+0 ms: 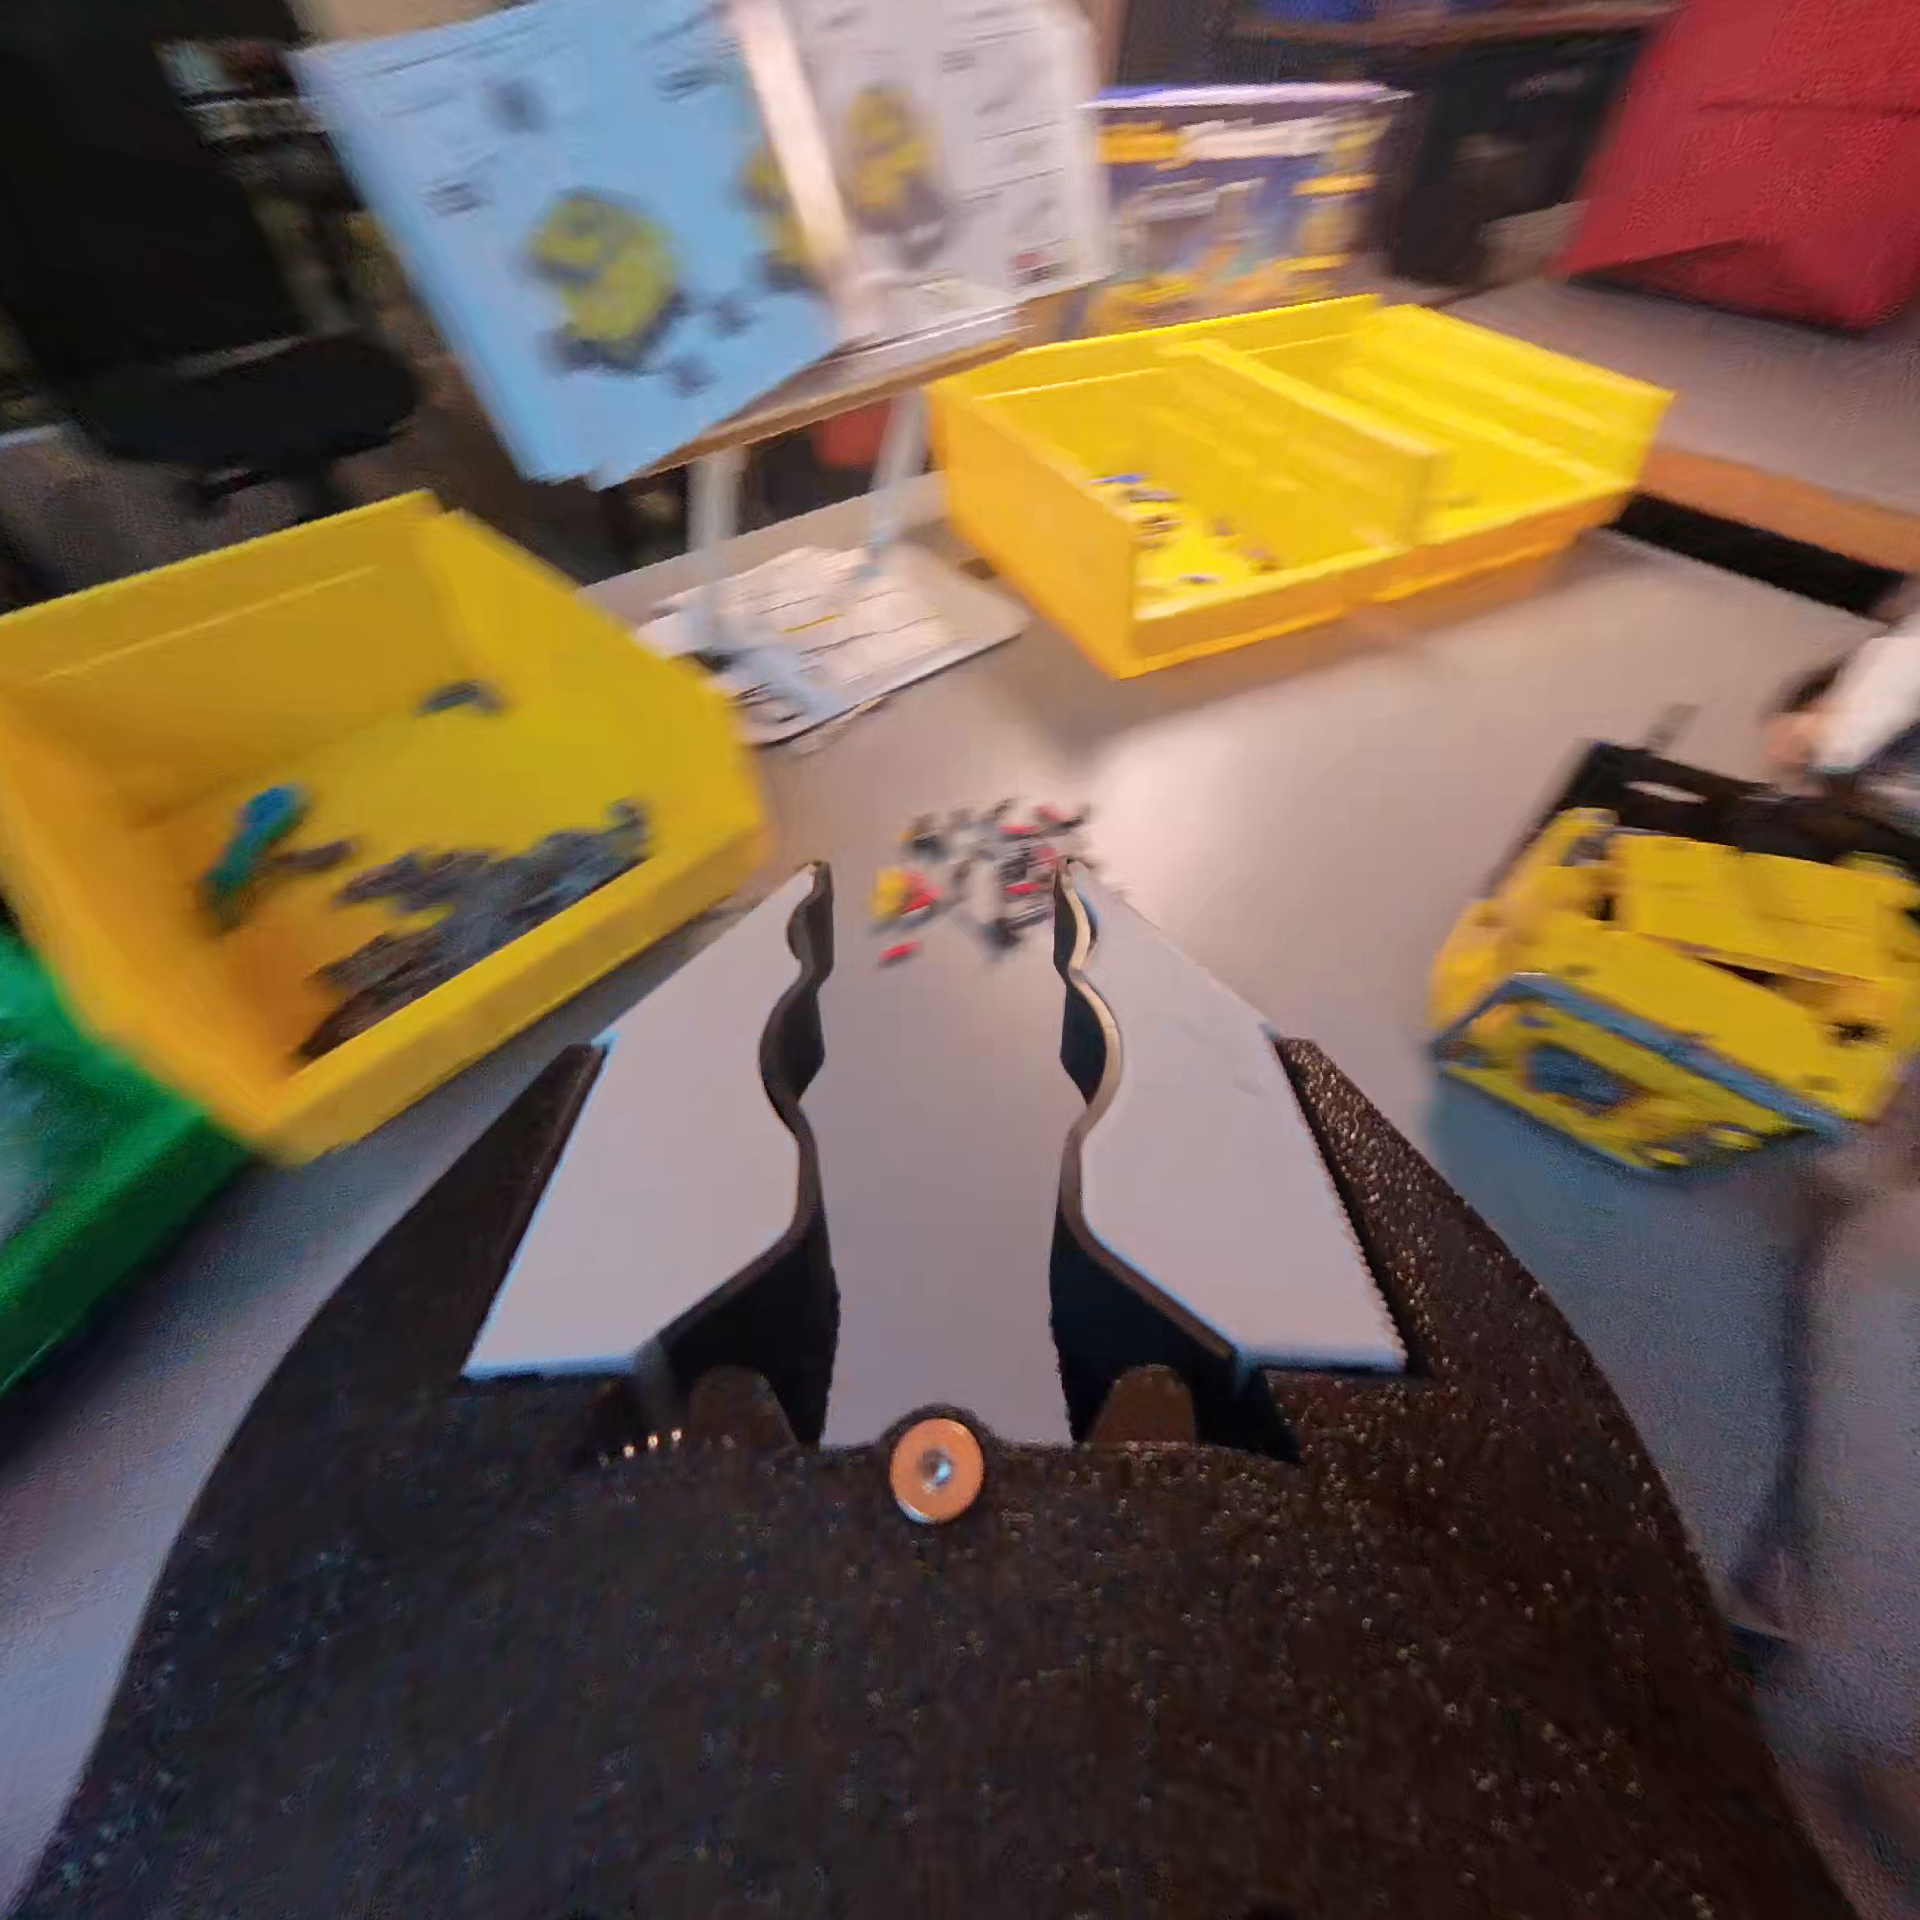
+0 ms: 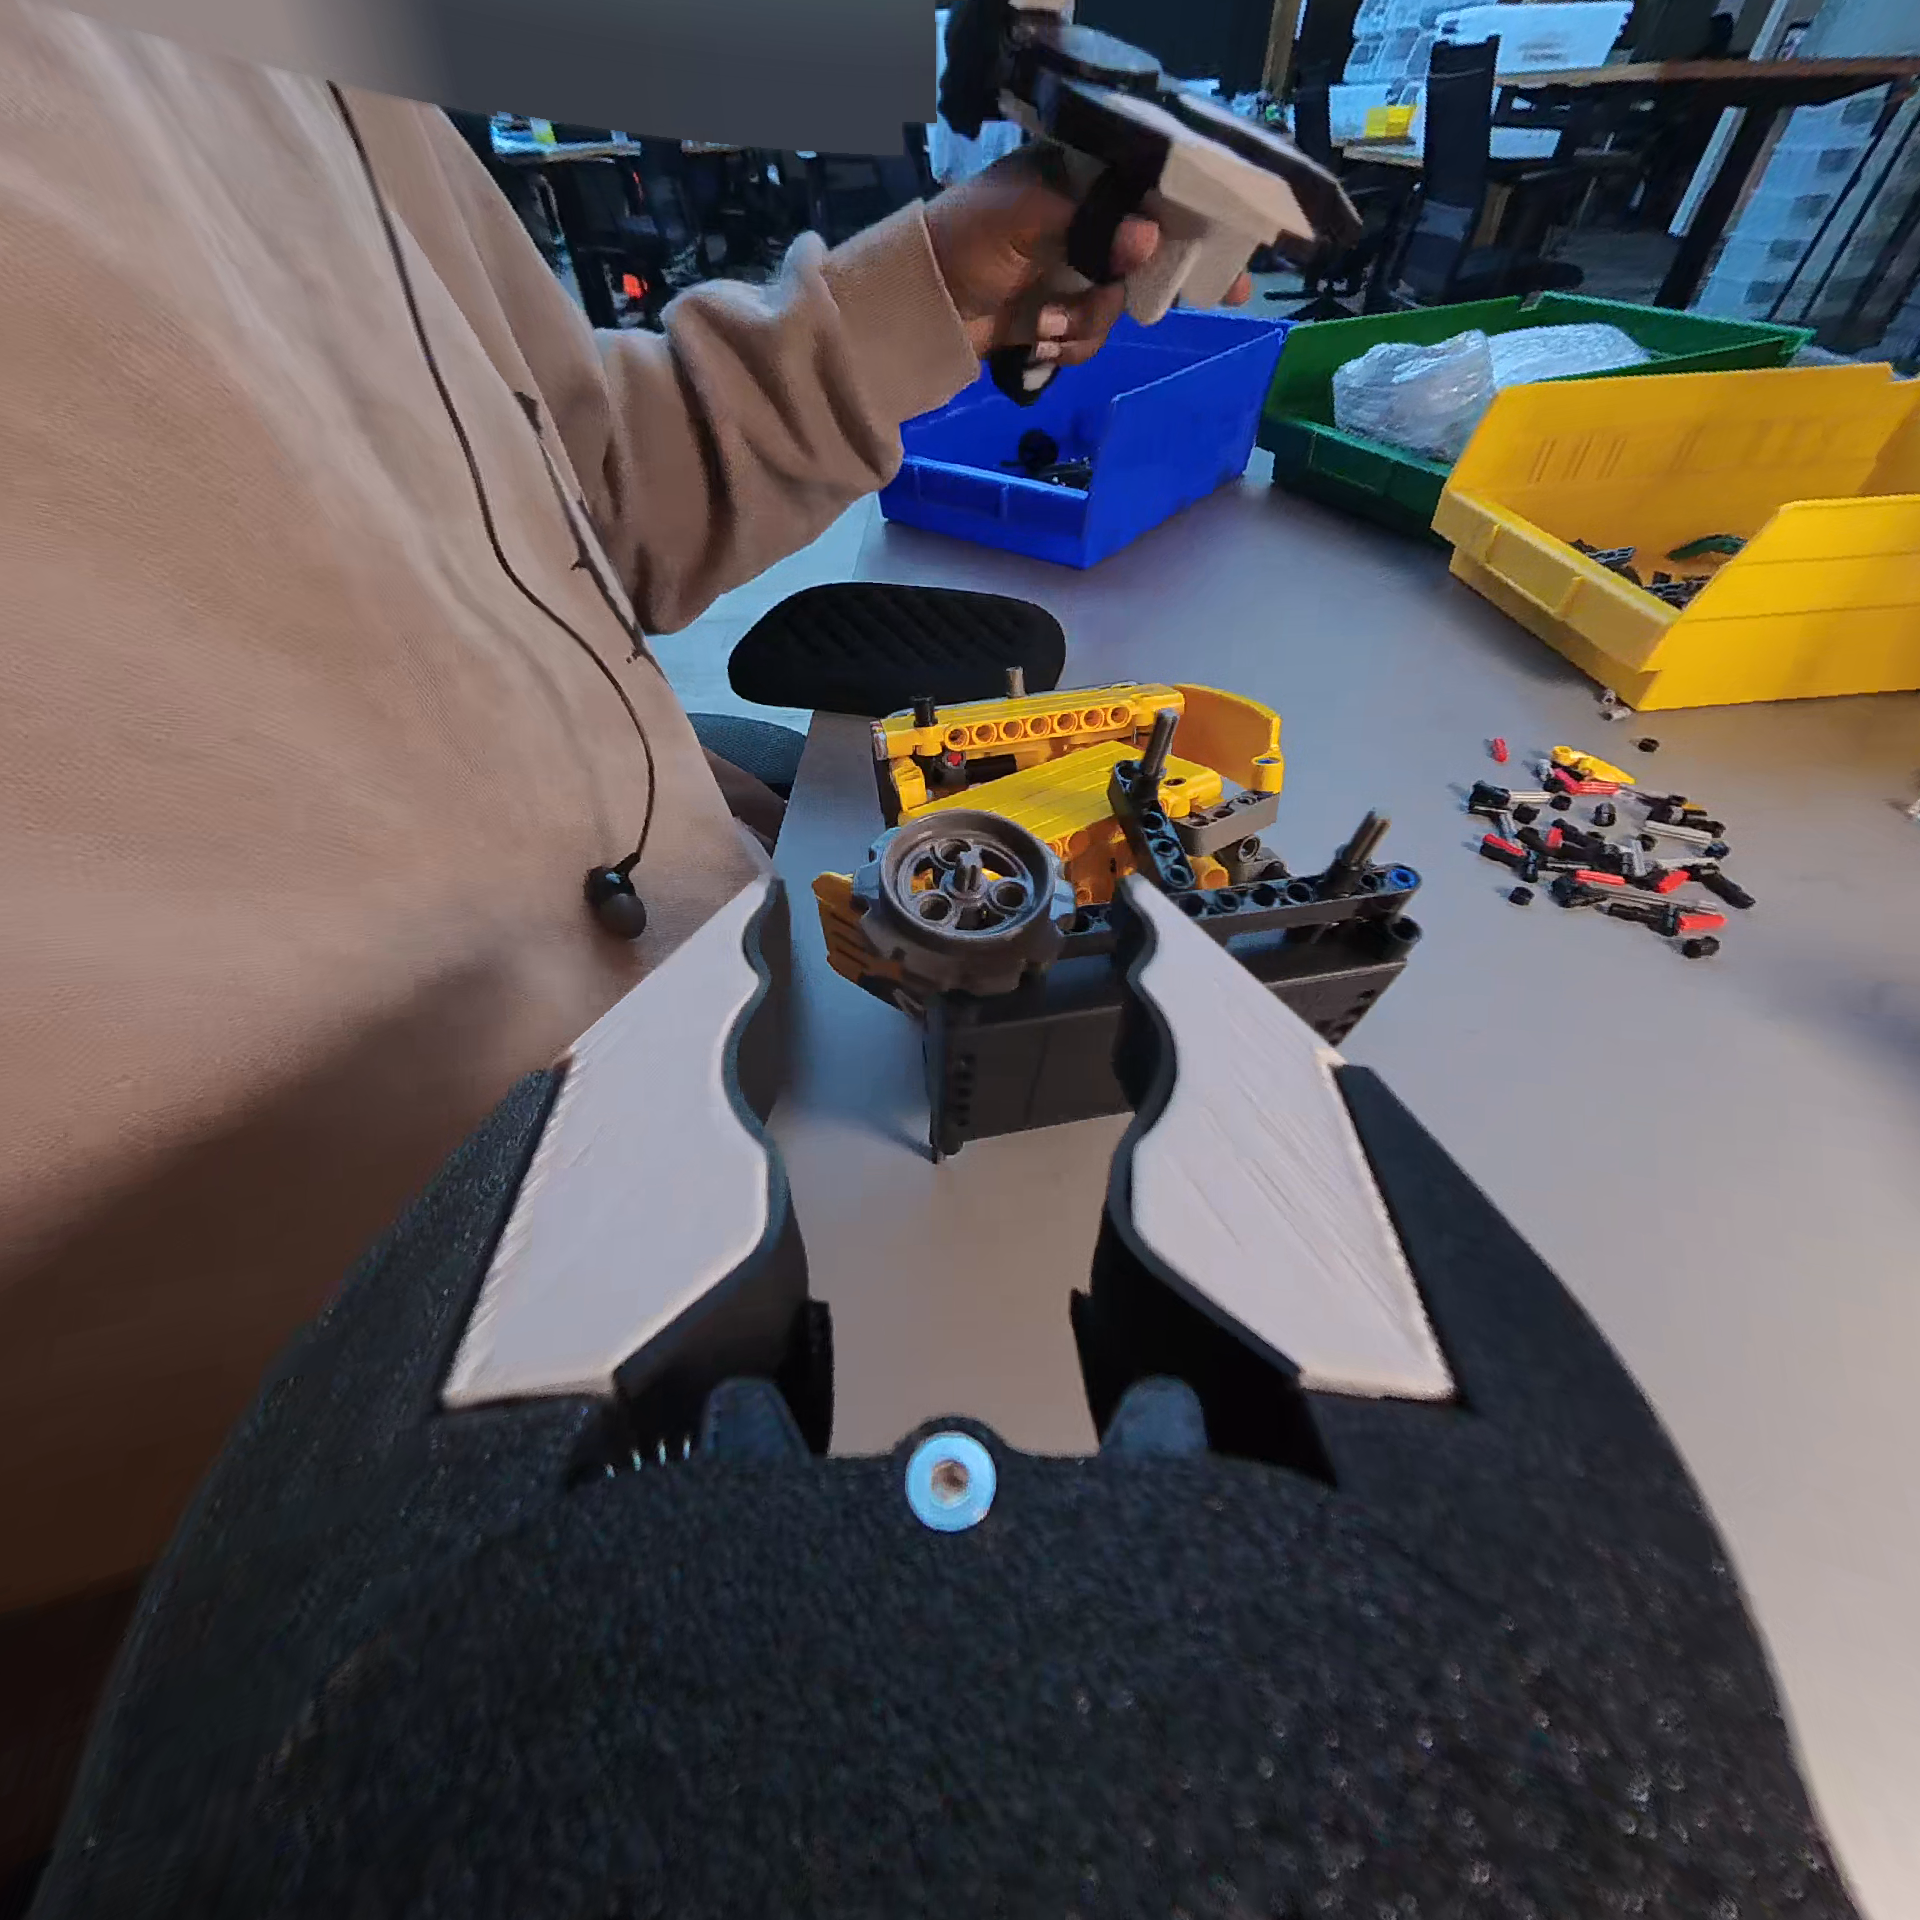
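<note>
Both grippers, left gripper (image 1: 940, 904) and right gripper (image 2: 951, 914), are wide open and hold nothing, the right one low at the frame's middle, nearest the yellow and black toy brick model (image 2: 1091, 831) on the grey table (image 2: 1558, 1143).

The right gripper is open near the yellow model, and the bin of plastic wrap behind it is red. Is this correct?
Not quite. The right gripper is open near the yellow model, but the bin of plastic wrap is green, as the right wrist view shows.
</note>
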`<action>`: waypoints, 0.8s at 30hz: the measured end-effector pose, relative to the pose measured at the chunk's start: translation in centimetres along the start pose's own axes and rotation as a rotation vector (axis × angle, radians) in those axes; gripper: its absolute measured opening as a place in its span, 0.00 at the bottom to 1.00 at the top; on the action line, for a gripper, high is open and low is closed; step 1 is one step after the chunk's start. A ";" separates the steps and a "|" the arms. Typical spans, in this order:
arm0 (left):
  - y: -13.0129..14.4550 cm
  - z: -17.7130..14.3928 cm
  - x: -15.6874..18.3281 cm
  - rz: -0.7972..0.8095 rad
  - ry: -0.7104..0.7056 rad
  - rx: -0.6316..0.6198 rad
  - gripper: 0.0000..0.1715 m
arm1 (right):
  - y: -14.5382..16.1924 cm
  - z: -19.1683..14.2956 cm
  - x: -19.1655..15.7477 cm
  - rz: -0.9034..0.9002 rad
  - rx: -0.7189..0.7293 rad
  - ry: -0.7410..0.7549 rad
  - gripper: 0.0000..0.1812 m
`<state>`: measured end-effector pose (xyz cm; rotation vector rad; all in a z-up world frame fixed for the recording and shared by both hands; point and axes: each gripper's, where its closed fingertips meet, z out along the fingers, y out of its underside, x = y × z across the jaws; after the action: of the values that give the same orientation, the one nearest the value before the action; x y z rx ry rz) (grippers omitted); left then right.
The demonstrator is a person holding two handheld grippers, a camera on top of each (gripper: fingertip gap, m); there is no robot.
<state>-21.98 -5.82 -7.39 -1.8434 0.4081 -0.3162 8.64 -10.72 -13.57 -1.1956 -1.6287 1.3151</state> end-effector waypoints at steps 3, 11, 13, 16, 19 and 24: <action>-1.4 3.4 10.8 0.107 0.330 0.019 0.24 | -0.5 0.5 0.7 -0.003 0.041 0.067 0.23; 1.4 8.6 25.8 0.248 0.683 -0.090 0.23 | -1.7 1.4 4.6 0.063 0.138 0.338 0.22; 2.3 10.0 26.2 0.281 0.644 -0.123 0.22 | -2.0 1.7 5.0 0.074 0.173 0.389 0.22; 3.3 11.2 26.1 0.343 0.595 -0.179 0.22 | -2.4 2.1 5.3 0.123 0.223 0.438 0.22; 3.3 11.8 26.4 0.320 0.589 -0.167 0.18 | -2.7 2.1 5.1 0.200 0.288 0.425 0.23; 3.2 12.3 27.4 0.229 0.613 -0.118 0.19 | -2.3 1.2 4.8 0.236 0.283 0.420 0.23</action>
<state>7.47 -7.94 -13.77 -1.7649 1.0681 -0.7129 5.47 -6.65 -11.72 -1.4018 -0.9939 1.2777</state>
